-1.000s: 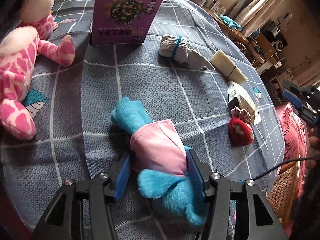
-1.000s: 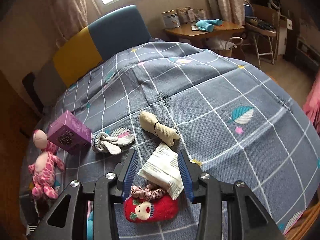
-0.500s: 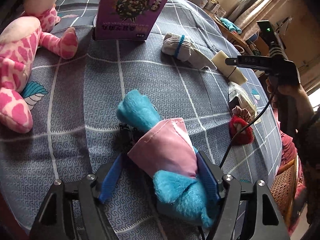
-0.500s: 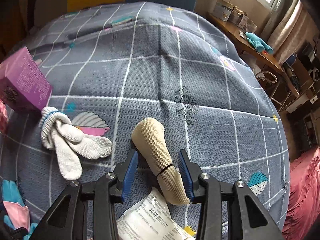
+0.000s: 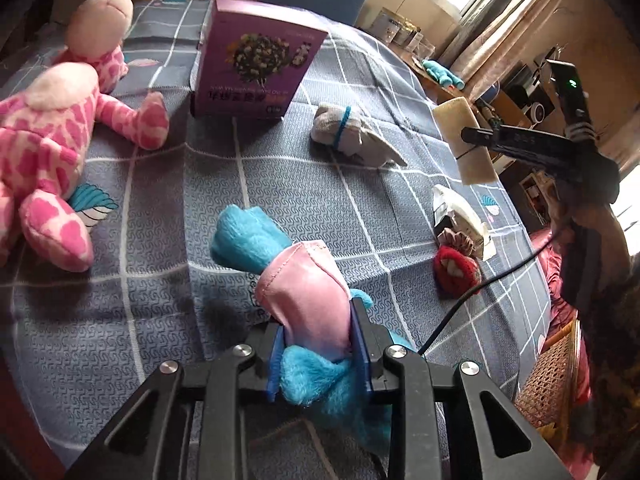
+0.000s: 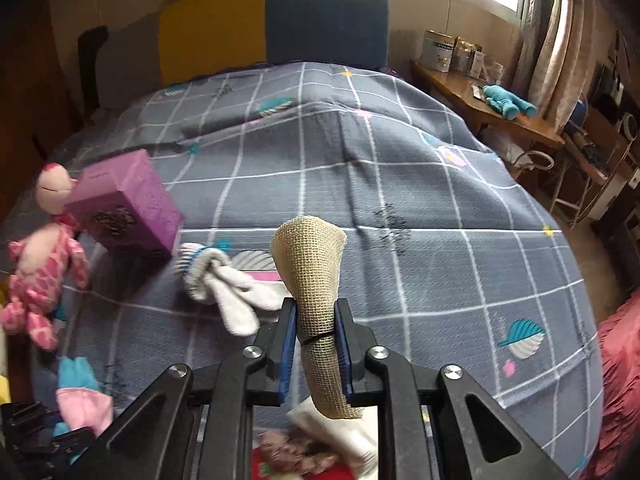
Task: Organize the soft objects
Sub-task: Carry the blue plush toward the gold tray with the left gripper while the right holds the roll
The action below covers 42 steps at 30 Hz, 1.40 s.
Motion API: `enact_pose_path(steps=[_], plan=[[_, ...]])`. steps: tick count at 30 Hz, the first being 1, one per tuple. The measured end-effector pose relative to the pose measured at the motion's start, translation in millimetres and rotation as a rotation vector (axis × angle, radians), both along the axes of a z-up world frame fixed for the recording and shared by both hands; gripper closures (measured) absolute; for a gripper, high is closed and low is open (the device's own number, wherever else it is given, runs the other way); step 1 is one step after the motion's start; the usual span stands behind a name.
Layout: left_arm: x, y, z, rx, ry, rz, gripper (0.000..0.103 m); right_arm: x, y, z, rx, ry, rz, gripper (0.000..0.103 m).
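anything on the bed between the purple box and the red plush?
Yes. In the left wrist view, the bundled white socks lie on the bedspread between the purple box and the red plush.

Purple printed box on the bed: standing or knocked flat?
Standing. The purple printed box rests on its bottom edge on the grey checked bedspread, printed front facing the left wrist camera, leaning back slightly.
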<state>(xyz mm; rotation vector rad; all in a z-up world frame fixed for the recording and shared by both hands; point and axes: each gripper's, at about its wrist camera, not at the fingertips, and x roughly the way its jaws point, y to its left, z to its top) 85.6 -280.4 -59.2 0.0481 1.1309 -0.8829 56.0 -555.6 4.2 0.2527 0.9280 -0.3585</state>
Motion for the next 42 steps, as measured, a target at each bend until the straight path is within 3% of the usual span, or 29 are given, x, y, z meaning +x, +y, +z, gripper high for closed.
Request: enact_pose_path(steps=[5, 9, 11, 13, 17, 20, 23, 25, 26, 27, 29, 32, 36, 37, 39, 42], plan=[[-5.1, 21.8, 20.1, -0.03, -0.059, 0.016, 0.074, -20.8, 48.4, -12.1, 0.217, -0.059, 0.042, 0.085], [-11.1, 45.0, 41.8, -0.051, -0.109, 0.037, 0.074, -30.0, 83.4, -42.3, 0.298, -0.024, 0.064, 0.085], [-14.0, 55.7, 51.4, -0.063, -0.123, 0.05, 0.076, -30.0, 97.6, -55.2, 0.261, 0.028, 0.074, 0.085], [-16.2, 68.2, 60.7, -0.081, -0.143, 0.064, 0.081, -24.2, 110.6, -60.5, 0.181, 0.071, 0.092, 0.085], [-18.1, 85.3, 68.9, -0.099, -0.165, 0.075, 0.094, -16.2, 116.7, -78.0, 0.128, 0.142, 0.118, 0.086], [-21.7, 92.7, 69.9, -0.096, -0.196, 0.066, 0.096, -16.2, 117.4, -81.8, 0.126, 0.147, 0.126, 0.086], [-17.5, 91.4, 57.1, -0.074, -0.156, 0.05, 0.095, -15.7, 117.6, -86.5, 0.136, 0.165, 0.125, 0.085], [-20.2, 88.7, 50.8, -0.021, -0.176, 0.045, 0.088, -16.8, 116.9, -86.1, 0.14, 0.163, 0.117, 0.085], [-21.6, 84.4, 47.4, 0.013, -0.186, 0.018, 0.074, -17.1, 116.9, -86.1, 0.141, 0.163, 0.116, 0.085], [-23.1, 81.6, 44.8, 0.033, -0.2, 0.002, 0.051, -17.2, 116.8, -85.9, 0.14, 0.163, 0.116, 0.085], [-25.4, 76.7, 40.4, 0.064, -0.229, -0.032, 0.03, -17.1, 116.6, -86.0, 0.14, 0.164, 0.118, 0.085], [-22.8, 67.8, 33.3, 0.113, -0.255, -0.085, 0.025, -15.7, 117.6, -85.3, 0.14, 0.166, 0.122, 0.085], [-21.7, 53.5, 18.7, 0.205, -0.313, -0.144, 0.03, -15.7, 117.0, -85.1, 0.14, 0.168, 0.126, 0.085], [-21.4, 50.3, 14.8, 0.234, -0.34, -0.149, 0.035, -15.8, 116.6, -85.0, 0.141, 0.168, 0.125, 0.085], [-21.1, 45.1, 8.6, 0.278, -0.383, -0.169, 0.065, -15.7, 116.6, -85.1, 0.139, 0.169, 0.126, 0.085], [-21.6, 43.5, 4.7, 0.31, -0.44, -0.178, 0.071, -15.1, 118.3, -85.4, 0.129, 0.171, 0.13, 0.085]])
